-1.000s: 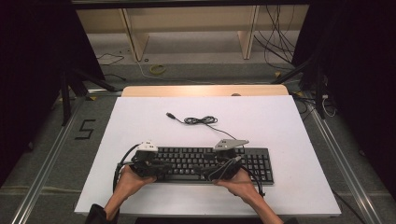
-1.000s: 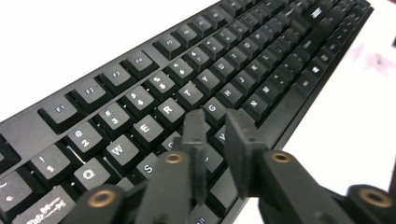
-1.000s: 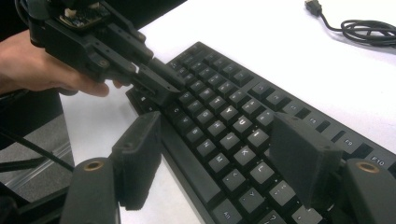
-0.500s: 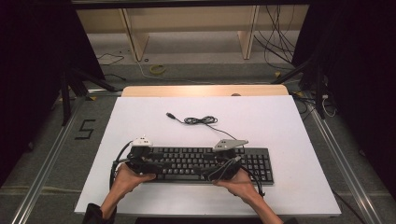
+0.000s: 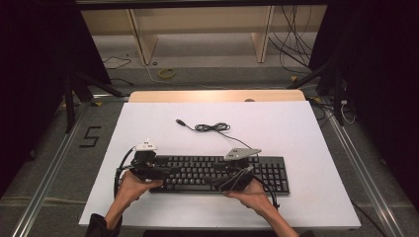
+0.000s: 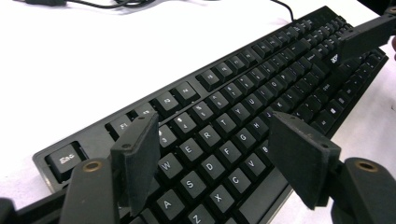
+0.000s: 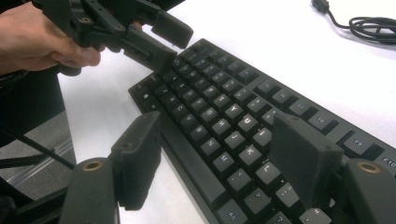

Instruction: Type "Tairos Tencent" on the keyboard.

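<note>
Black keyboard [image 5: 217, 173] with white lettering lies on white table [image 5: 296, 128].

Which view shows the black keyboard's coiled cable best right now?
The high view: the black coiled cable lies whole on the white table, plug end included. The right gripper view catches a coil and plug at its top edge; the left gripper view shows just strands.

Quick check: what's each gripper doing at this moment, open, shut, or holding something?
Left gripper: open, jaws have just been opening, spread above the keyboard, holding nothing.
Right gripper: open, jaws straddling the keyboard's near edge, pads not pressing on it.
</note>
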`<action>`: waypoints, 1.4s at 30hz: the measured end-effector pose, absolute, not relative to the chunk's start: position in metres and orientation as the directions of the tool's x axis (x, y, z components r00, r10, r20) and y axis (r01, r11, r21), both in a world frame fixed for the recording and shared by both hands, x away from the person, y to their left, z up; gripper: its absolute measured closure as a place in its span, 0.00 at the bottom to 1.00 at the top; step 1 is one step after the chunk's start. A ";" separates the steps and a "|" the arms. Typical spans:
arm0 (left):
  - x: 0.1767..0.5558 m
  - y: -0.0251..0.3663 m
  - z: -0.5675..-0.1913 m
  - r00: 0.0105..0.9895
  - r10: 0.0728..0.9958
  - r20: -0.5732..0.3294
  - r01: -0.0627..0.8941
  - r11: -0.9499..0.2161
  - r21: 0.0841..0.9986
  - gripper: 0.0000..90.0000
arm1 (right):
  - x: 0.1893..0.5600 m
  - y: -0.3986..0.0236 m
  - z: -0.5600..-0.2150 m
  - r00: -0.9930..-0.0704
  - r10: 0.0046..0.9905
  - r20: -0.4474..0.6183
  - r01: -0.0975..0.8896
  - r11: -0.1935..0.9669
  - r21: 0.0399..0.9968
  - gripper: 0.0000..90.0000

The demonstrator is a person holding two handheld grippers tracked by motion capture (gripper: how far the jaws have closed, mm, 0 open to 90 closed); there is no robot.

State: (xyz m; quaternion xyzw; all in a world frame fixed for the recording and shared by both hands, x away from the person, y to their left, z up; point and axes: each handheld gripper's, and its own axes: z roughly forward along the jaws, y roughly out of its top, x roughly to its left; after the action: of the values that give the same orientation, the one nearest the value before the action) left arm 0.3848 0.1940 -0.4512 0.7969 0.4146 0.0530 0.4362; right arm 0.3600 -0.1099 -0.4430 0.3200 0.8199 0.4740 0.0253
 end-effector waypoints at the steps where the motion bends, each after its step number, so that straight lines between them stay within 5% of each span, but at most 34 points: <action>1: 0.385 0.195 -0.451 0.648 0.710 -0.277 0.614 -0.271 0.741 0.37 | 0.360 -0.110 -0.443 -0.794 0.548 0.262 0.501 0.346 0.794 0.38; 22: 0.400 0.194 -0.448 0.638 0.721 -0.272 0.628 -0.282 0.725 0.41 | 0.360 -0.107 -0.444 -0.797 0.541 0.267 0.501 0.347 0.792 0.38; 42: 0.405 0.179 -0.457 0.664 0.712 -0.227 0.647 -0.396 0.652 0.88 | 0.359 -0.105 -0.444 -0.800 0.538 0.267 0.500 0.351 0.791 0.38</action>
State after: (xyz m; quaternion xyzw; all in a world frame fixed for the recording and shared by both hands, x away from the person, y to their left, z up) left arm 0.4053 0.1785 -0.4573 0.8341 0.4074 0.0444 0.3692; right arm 0.3588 -0.1052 -0.4442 0.3158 0.8218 0.4738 0.0196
